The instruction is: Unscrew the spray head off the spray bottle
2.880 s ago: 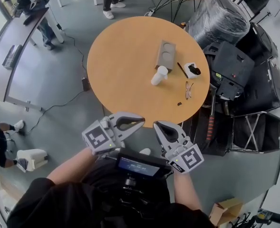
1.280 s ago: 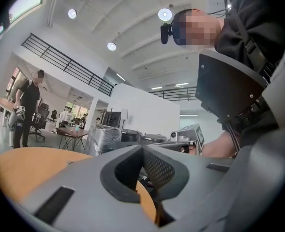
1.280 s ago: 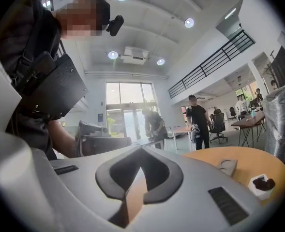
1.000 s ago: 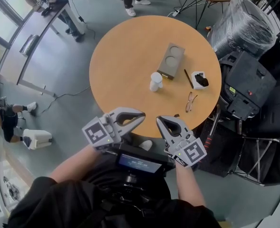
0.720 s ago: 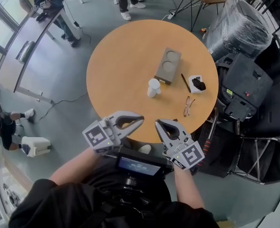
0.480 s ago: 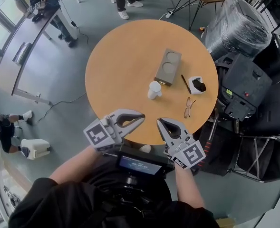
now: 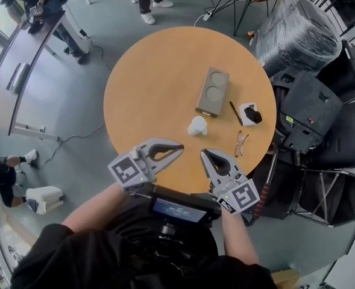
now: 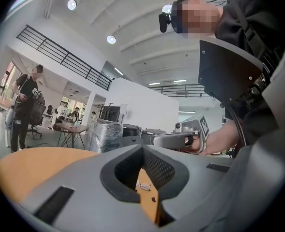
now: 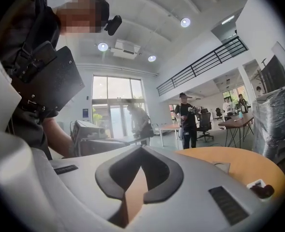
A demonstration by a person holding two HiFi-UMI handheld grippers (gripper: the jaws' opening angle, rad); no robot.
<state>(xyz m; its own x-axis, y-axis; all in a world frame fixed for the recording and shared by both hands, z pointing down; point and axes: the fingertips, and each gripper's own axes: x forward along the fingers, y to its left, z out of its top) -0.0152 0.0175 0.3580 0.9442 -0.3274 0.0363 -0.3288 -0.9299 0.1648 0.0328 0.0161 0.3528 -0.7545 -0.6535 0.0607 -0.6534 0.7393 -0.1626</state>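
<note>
Both claws clenched, empty; left claw [image 7: 176,149], right claw [image 7: 206,156] over near bench [image 7: 147,83] edge; white spray bottle [image 7: 197,126] upright mid-bench, well apart; risk: clenched approach knocks light bottle over; glasses [image 7: 241,143] close by, could get swept.

Close view along the left gripper [image 8: 143,148]: its grey fingers [image 8: 84,182] meet at the tips, with nothing gripped. Through the loop between them shows the orange worktop [image 8: 31,170] with a pair of glasses [image 8: 143,186] lying on it. Beyond, a hand [image 8: 215,141] holds the right gripper [image 8: 157,140] level. A plastic-wrapped bundle [image 8: 106,132] stands behind the worktop, and a person [image 8: 26,105] stands far left.
</note>
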